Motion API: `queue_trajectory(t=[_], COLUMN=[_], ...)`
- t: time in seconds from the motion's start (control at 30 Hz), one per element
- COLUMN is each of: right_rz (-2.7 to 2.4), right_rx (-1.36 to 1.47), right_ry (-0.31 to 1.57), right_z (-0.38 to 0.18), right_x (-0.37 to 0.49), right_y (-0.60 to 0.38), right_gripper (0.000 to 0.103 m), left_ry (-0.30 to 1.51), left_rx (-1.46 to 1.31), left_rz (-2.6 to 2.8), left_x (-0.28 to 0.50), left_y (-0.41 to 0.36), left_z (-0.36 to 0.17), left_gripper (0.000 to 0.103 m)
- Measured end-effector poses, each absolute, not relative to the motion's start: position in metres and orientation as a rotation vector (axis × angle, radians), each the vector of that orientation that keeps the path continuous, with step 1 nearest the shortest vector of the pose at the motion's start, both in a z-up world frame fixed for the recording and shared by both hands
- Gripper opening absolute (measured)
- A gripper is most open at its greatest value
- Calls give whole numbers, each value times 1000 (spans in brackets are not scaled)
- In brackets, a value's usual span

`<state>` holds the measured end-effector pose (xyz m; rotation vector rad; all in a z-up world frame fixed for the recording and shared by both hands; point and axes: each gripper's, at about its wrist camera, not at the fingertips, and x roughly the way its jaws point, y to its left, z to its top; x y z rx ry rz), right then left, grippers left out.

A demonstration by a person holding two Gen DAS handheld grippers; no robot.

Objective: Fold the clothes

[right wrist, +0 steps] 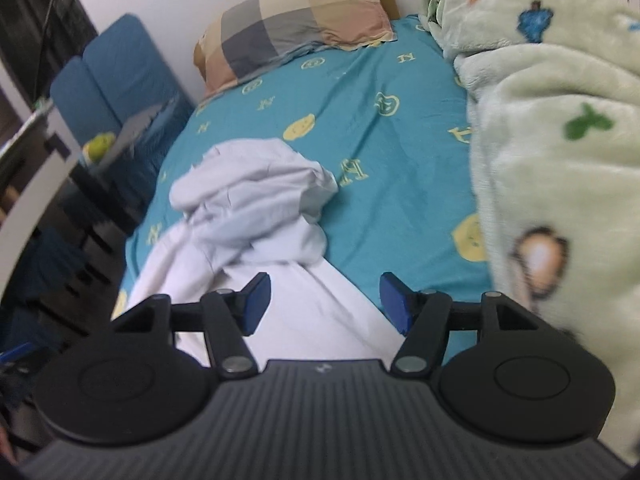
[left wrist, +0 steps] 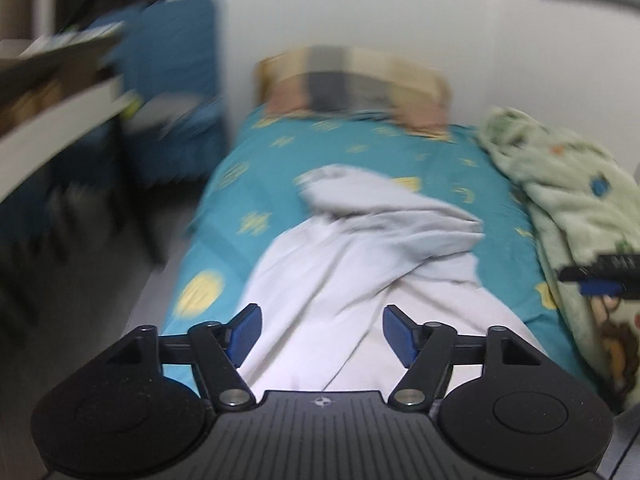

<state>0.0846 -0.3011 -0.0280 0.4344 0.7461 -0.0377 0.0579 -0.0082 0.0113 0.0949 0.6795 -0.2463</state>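
Lying crumpled on the bed (right wrist: 400,128): one pale garment (right wrist: 256,200), bunched into a lump toward the pillow (right wrist: 296,28) and spreading flatter toward the foot of the bed. Long axis running roughly from the pillow end down toward both tools.

Left gripper (left wrist: 322,332): hovering over the flat near end of the garment, jaws spread wide, gripping nothing. View blurred; contact with the cloth not determinable.

Right gripper (right wrist: 324,300): likewise spread wide and empty, hanging above the garment's near edge, its pillow-facing right finger over bare sheet beside the cloth.

Key relation: garment lying straight ahead of both tools, more squarely under the left one; bunched mass farther off toward the pillow, well apart from either set of fingers.

Blanket (right wrist: 560,120) heaped beside the garment, on the side away from the blue chair (right wrist: 116,80), not touching it.

Judged: folding not yet begun; spreading the lump flat likely needed first.
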Motion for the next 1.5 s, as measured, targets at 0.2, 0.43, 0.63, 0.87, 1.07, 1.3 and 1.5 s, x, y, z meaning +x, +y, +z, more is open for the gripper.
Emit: queue_trajectory(t=[0.2,0.43,0.63,0.87,1.07,1.3,1.5], right_rz=[-89,-96,-112,-112,-110,-74,-35], right_rx=[472,450,485,479,423,341,306], right_ry=[667,624,639,632,643,698,705], right_z=[-55,-70,-86,-83,-78,-86,-93], right_x=[93,121,136,128,120,124,133], right_y=[-320,-328,-340,-336,-321,-297,-286], right_gripper=[63,63,63,63,63,63,63], left_ry=[607,617,615,383,308,375,566], left_rx=[320,509,442,175,-136,-452,-479], left_rz=[-446,-553,-564,-482,-221,160,335], left_x=[128,209,235,206,217,259,292], left_y=[-104,-183,-177,-76,64,215,271], left_z=[-36,-105,-117,-36,15,-24,-106], left_gripper=[72,58,5,4,4,4,4])
